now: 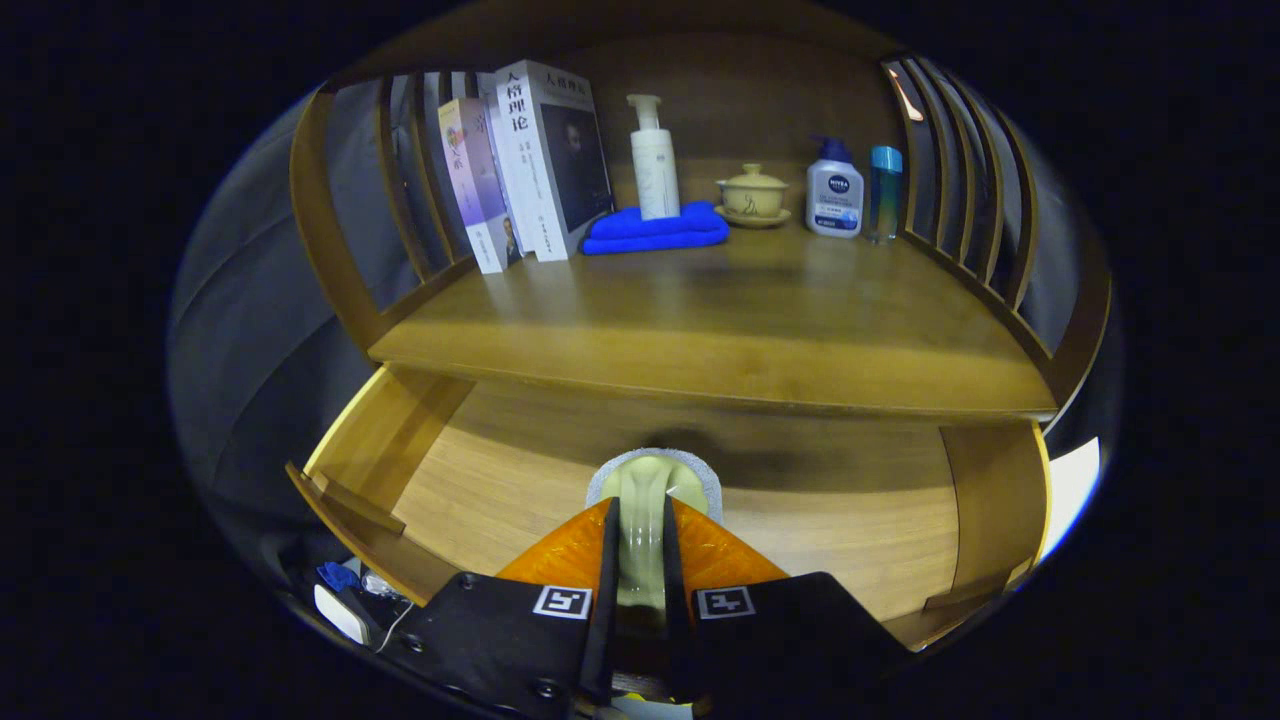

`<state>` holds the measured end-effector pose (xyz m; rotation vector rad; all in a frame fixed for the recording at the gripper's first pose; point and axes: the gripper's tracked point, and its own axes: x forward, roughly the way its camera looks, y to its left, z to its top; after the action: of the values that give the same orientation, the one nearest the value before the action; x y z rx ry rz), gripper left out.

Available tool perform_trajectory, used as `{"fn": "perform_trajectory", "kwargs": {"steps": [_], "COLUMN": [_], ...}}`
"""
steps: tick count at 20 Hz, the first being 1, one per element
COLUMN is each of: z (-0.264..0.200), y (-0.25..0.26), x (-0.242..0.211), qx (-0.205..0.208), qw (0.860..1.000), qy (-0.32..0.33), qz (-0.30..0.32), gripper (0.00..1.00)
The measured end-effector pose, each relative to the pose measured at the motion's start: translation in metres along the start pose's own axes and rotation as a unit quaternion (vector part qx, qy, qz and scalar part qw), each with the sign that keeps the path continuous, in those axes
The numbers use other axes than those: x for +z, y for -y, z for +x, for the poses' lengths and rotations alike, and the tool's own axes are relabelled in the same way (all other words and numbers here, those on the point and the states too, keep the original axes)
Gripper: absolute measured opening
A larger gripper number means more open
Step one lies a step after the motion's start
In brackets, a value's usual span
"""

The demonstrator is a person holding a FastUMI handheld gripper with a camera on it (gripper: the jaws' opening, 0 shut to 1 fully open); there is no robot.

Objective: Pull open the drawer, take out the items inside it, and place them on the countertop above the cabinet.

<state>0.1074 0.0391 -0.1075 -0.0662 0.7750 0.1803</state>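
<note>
Drawer (480, 480) open, pale bottle (645, 510) (clamped by hand-held gripper (640, 560)) inside.

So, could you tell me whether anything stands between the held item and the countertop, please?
Nothing visible does. The tool grips a pale item over the open drawer; the countertop is bare in front, its things standing at the back.

It looked like a home corner: a wooden cabinet (720, 340) with slatted sides held books (530, 165), a pump bottle (654, 160) on a blue towel (655, 230), a lidded teacup (753, 192) and toiletries (835, 190) at upper centre.
</note>
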Motion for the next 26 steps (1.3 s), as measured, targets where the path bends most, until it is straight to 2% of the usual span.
{"fn": "perform_trajectory", "kwargs": {"steps": [5, 9, 14, 20, 26], "z": [-0.026, -0.04, -0.058, -0.081, -0.083], "y": [-0.006, -0.01, -0.01, -0.006, -0.005], "x": [0.025, 0.03, 0.04, 0.079, 0.109], "qx": [0.007, 0.013, 0.02, 0.017, 0.012], "qw": [0.999, 0.997, 0.995, 0.99, 0.987], "qy": [0.051, 0.065, 0.093, 0.139, 0.159], "qz": [-0.019, -0.026, -0.011, 0.0, 0.009], "gripper": [0.24, 0.24, 0.24, 0.24, 0.24]}}
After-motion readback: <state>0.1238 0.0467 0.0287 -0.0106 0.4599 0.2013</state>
